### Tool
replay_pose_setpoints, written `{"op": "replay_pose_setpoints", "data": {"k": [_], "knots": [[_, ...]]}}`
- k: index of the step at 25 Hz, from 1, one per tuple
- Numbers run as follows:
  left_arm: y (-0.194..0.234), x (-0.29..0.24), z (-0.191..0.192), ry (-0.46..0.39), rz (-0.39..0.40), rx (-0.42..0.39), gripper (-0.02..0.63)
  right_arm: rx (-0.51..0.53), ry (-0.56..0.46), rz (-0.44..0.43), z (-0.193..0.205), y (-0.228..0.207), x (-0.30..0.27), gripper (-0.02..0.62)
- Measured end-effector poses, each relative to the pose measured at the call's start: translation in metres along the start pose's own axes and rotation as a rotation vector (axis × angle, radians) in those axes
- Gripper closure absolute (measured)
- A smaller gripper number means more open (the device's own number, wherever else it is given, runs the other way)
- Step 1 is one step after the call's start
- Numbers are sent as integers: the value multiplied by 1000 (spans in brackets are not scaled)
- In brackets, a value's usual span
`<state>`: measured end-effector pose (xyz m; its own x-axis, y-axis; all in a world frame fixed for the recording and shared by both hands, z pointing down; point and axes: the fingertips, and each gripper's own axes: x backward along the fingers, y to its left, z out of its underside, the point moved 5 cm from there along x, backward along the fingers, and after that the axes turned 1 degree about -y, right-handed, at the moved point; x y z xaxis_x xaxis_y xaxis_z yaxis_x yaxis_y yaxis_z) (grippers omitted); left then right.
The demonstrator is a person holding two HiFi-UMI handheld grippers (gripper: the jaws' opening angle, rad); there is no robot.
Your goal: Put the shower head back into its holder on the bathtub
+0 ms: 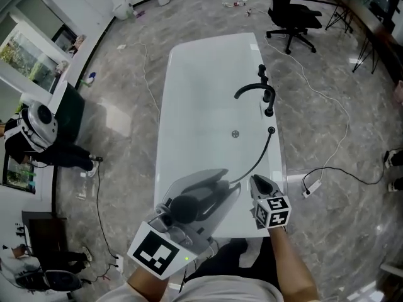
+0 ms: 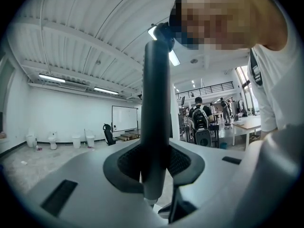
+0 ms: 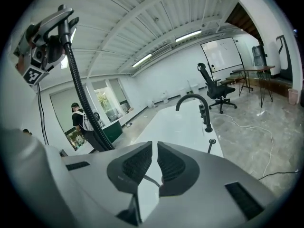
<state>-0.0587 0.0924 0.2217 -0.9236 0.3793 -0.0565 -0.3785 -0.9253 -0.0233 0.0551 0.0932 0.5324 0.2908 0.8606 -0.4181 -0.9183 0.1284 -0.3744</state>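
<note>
The left gripper is clamped on the shower head, one smooth, matte, dark round handle standing upright between its two mesh-textured pads in the left gripper view. It hangs over the near end of the bathtub, well apart from the black fittings on the tub's right rim. One hose runs from it in a thin dark curve to that rim; the right gripper view shows it ribbed and flexible. The tub is one long, glossy white rounded oblong with a single small round drain in its floor. One black faucet arches over the basin, slim and curved like a hook.

The right gripper sits at the near right corner of the tub, its jaws pinched together with nothing between them, only a narrow slit between the two ridged dark pads. Two grippers, then, each a pale grey moulded shell carrying one black-and-white marker cube. The floor is polished grey marbled stone, and one black office chair stands beyond the tub
</note>
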Motion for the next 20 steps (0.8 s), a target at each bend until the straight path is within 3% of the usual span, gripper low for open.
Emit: {"op": "replay_pose_setpoints", "data": {"k": [6,13,20], "knots": [[16,-17,-14,-16,-61,-7,500,-26,55,-58,11,-13,-25,574],[33,-26,-54,-36,-94,-6,500,278,148,-143,34,-2,-63,539],[38,-29,-69,-55,-59,-42,500,421,248,-192,84,0,-97,502]]}}
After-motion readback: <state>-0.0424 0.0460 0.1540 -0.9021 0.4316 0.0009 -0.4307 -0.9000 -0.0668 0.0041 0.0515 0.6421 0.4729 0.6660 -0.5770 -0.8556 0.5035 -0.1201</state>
